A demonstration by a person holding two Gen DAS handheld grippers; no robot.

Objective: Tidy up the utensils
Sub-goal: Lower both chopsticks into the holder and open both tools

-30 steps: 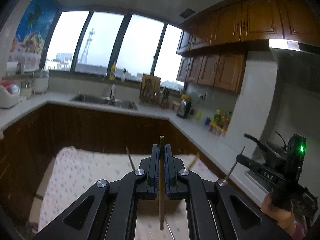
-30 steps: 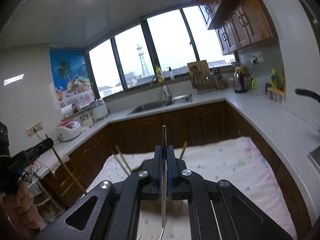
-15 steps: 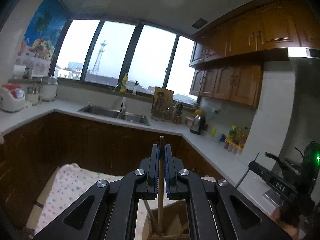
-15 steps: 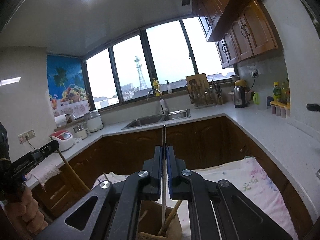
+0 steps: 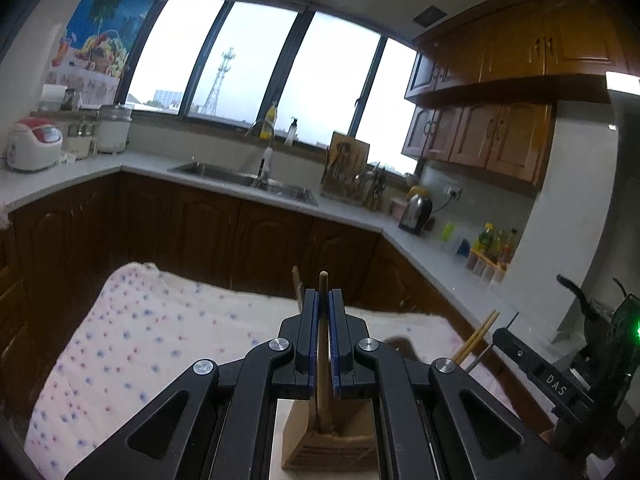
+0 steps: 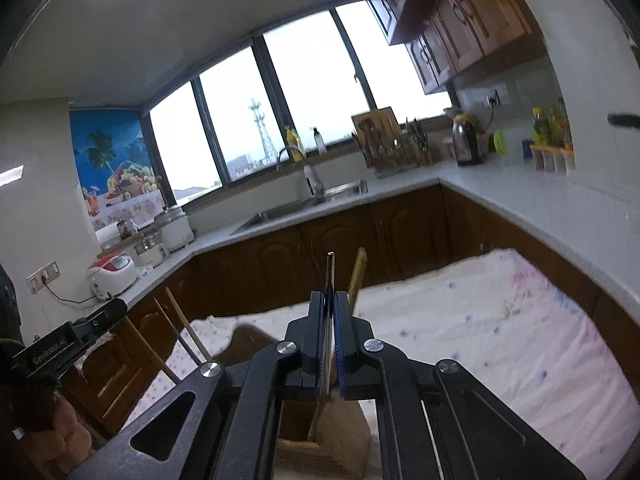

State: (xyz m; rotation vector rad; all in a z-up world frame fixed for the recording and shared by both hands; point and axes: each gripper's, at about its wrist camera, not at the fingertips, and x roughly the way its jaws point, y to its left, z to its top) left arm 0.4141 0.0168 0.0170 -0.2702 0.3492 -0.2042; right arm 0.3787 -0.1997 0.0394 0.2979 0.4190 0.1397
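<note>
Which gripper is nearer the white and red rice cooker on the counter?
Left. The left gripper is over on the side of the rice cooker; the right gripper is farther across, toward the kettle.

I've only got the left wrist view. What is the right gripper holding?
Observer: In the right wrist view, the right gripper is shut on a thin metal utensil, held upright.
Operator: Is the holder under it?
Observer: Yes, the wooden holder sits right below its fingers. Whether the utensil's tip is inside is hidden.
Operator: Anything close by?
Observer: A wooden utensil leans just behind the fingers, on their right.
</note>
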